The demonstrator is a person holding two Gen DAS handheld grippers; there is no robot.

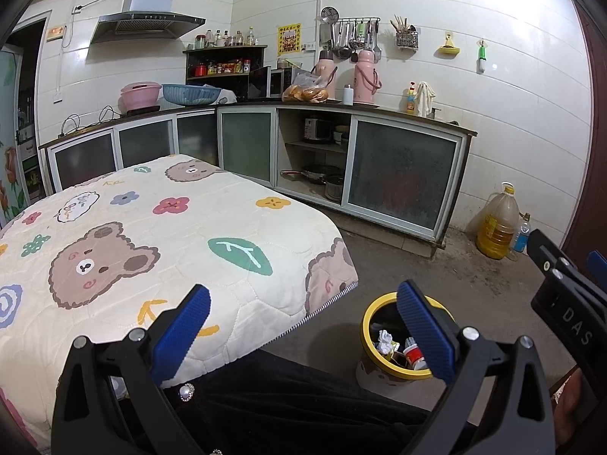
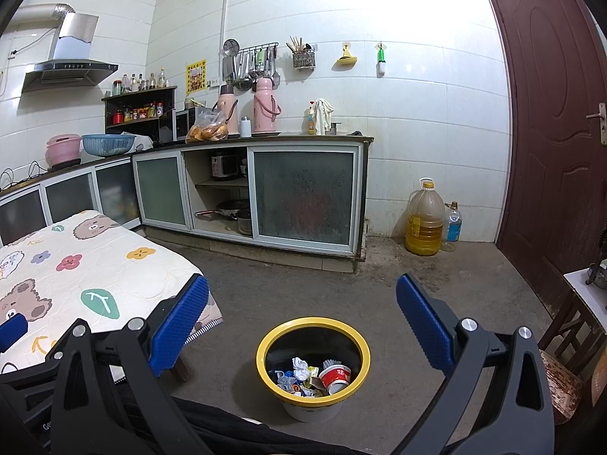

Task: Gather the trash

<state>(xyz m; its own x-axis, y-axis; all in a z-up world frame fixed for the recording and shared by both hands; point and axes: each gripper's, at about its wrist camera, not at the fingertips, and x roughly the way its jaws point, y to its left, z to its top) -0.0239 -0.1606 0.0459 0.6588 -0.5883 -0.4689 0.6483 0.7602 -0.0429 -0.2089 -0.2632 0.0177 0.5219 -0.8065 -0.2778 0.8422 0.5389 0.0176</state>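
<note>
A yellow-rimmed trash bin [image 2: 265,345] stands on the concrete floor beside the table. It holds crumpled paper [image 2: 299,364], wrappers and a red instant-noodle cup [image 2: 335,377]. The bin also shows in the left wrist view [image 1: 366,316], partly behind my right finger there. My right gripper [image 2: 303,326] is open and empty, held above the bin. My left gripper [image 1: 303,330] is open and empty, held over the table's near right corner. The right gripper's body shows at the right edge of the left wrist view [image 1: 565,303].
The table wears a cream quilted cloth with bears and flowers [image 1: 151,235] [image 2: 76,273]. Kitchen cabinets [image 2: 303,197] line the far wall. An oil jug [image 2: 424,220] and a bottle [image 2: 452,227] stand by a dark red door [image 2: 550,132]. A stool [image 2: 561,383] is at right.
</note>
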